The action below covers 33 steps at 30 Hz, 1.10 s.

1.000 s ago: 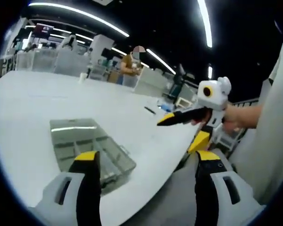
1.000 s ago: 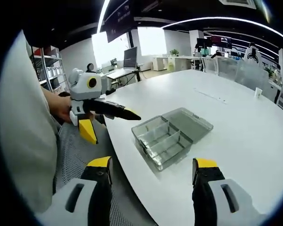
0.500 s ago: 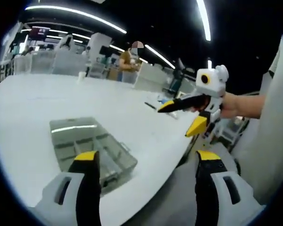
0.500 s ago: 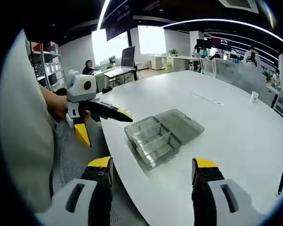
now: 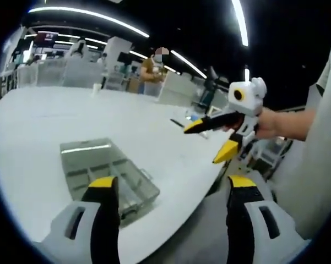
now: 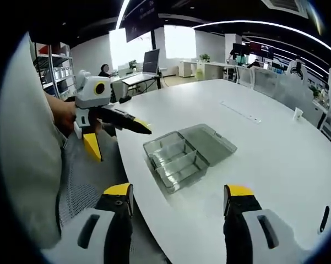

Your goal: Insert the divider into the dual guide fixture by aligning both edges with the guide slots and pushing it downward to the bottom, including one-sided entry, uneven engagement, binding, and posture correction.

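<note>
Basically setup stage, nothing gripped yet. Left gripper view: left gripper [image 5: 168, 190] has its yellow-tipped jaws spread wide and bare, held above the near edge of the white table [image 5: 55, 110]. Clear plastic compartment box [image 5: 107, 176] lies flat on the table near that edge, its lid [image 5: 82, 151] folded open flat on the far side; this is presumably the guide fixture, opened so the slots can be reached from above. Partitions show inside, but I cannot tell if one is the loose divider or where a separate divider lies. Right gripper [image 5: 212, 140] comes in from the right, held by a hand [image 5: 270, 122], jaws parted and empty, hovering off the table edge, well apart from the box. A person stands far back among desks.

Right gripper view: right gripper [image 6: 176, 192] jaws released and wide, nothing between them, pointed at the same compartment box [image 6: 173, 159] with its lid [image 6: 209, 140] laid open toward the table middle. Left gripper [image 6: 113, 129] enters from the left, hand [image 6: 60, 115] behind it, jaws apart, just off the table rim beside the box. A long white strip [image 6: 239, 111] and a paper cup [image 6: 298, 114] sit further out on the table [image 6: 275, 165]; a dark pen-like item [image 6: 324, 219] lies at the right edge.

Judgement: both grippers are likely held back to line up on the box before any grasp; insertion not begun.
</note>
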### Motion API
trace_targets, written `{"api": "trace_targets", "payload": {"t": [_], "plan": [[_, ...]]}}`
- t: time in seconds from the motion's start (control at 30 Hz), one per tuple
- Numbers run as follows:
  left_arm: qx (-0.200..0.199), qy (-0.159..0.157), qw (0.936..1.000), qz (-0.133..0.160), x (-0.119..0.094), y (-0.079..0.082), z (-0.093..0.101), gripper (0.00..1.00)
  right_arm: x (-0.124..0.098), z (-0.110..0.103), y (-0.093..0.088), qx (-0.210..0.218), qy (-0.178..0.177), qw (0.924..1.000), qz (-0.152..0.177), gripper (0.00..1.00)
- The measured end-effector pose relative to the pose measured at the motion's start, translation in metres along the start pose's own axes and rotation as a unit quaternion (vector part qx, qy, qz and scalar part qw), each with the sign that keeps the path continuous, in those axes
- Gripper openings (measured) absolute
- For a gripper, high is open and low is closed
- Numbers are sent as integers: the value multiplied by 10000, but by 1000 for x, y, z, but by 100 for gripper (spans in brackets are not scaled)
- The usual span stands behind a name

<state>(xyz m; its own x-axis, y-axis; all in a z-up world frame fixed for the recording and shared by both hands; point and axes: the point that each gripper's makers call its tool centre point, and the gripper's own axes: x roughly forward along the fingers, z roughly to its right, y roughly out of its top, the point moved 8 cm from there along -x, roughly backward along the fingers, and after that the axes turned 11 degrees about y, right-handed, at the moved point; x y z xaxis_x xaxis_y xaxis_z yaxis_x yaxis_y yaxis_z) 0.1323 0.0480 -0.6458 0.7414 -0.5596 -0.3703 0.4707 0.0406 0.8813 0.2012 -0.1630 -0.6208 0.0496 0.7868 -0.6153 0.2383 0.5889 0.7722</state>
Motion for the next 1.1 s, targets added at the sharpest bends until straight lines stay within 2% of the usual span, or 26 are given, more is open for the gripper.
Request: {"api": "trace_targets", "payload": {"t": [0.23, 0.4, 1.1], "plan": [[-43, -1, 10000, 16, 0, 0, 2, 78, 3, 5, -3, -114, 69, 9997, -216, 62], [-51, 6, 10000, 21, 0, 1, 3, 78, 0, 14, -5, -74, 4, 9998, -208, 62], [-62, 48, 10000, -10, 1, 2, -1, 77, -20, 42, -38, 99, -205, 9980, -588, 62]]}}
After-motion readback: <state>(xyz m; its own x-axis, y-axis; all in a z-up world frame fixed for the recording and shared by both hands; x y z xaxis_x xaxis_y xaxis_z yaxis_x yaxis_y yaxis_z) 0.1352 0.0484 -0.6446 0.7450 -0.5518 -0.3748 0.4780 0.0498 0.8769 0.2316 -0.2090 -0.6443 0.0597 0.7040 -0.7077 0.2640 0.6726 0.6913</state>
